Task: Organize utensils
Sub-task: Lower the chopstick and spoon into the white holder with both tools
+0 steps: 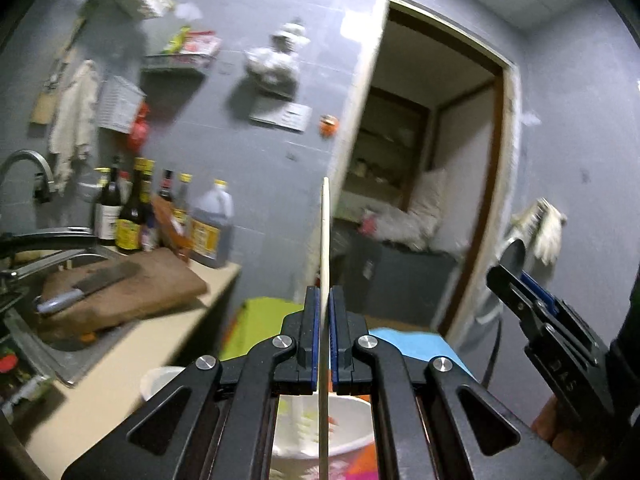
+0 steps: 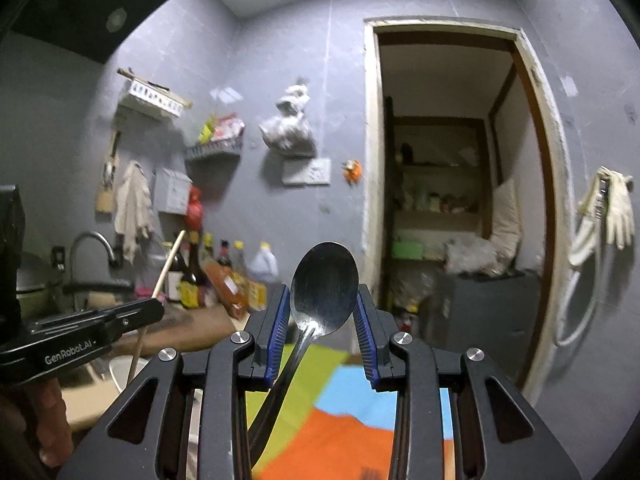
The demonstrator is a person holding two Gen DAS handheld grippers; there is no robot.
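My left gripper (image 1: 325, 304) is shut on a pale wooden chopstick (image 1: 325, 236) that stands upright between its blue pads, above a white bowl (image 1: 340, 432). My right gripper (image 2: 323, 312) is shut on a steel spoon (image 2: 324, 280), bowl end up, its handle running down between the fingers. The right gripper also shows in the left wrist view (image 1: 516, 280) at the right with the spoon's bowl (image 1: 514, 254). The left gripper shows in the right wrist view (image 2: 148, 312) at the left with the chopstick (image 2: 168, 264).
A counter (image 1: 120, 372) runs along the left with a sink and tap (image 1: 28, 168), a wooden board (image 1: 140, 288) with a cleaver (image 1: 88, 284), and several sauce bottles (image 1: 168, 216). A coloured mat (image 2: 332, 412) lies below. An open doorway (image 2: 452, 200) is ahead.
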